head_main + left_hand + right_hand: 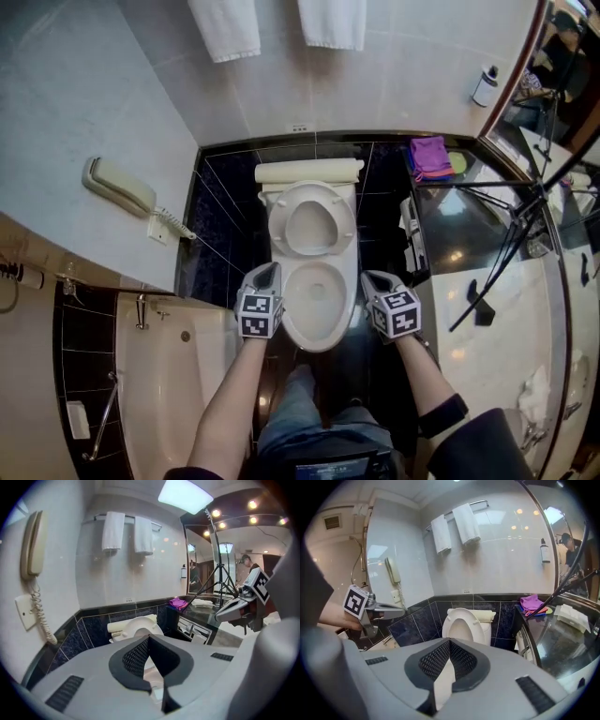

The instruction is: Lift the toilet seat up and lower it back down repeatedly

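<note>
With the toilet seat (277, 223) up, at the back of the bowl (319, 345).
Shows the left claw (269, 270) just left of the bowl and the right claw (368, 277) just right of it, both shut tight, holding nothing and touching nothing. Shows the seat standing upright behind the bowl's open hole. Looks like the top of a lift, with the lowering next. Calls for reaching one claw over the bowl to the seat's top edge, tipping it forward, then bringing it down slowly to avoid a bang.
</note>
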Motion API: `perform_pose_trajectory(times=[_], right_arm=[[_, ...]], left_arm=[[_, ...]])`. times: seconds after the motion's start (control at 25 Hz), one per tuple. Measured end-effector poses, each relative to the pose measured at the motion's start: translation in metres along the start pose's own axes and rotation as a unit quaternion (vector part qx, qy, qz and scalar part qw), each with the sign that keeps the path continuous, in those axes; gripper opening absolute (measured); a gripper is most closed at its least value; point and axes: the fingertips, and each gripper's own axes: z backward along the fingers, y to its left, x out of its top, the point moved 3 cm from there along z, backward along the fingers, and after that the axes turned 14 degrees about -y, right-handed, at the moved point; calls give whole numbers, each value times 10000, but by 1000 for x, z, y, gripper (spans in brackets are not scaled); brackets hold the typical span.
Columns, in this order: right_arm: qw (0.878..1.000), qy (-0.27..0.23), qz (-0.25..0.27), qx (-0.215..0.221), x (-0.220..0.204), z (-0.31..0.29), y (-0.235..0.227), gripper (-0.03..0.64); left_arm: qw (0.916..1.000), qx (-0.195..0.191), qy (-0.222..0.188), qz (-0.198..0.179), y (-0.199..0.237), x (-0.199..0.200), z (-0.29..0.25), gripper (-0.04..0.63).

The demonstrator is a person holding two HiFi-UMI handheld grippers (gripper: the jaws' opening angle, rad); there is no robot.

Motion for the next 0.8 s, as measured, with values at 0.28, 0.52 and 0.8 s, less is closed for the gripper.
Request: perform_pose_trajectory(times=[0.28,0.52,0.8], right_arm=[[9995,-34,277,-143,9,75,-2,15],[9988,-134,241,-409,8,130,-17,15],[9968,-114,383,-698,0,173,-32,14]], left_arm=[[9995,218,-231,-9,-14,33,90,-8],[9988,344,-347,19,-16,35,149,-8],[9980,536,-320,121,-19,23,188,-8]])
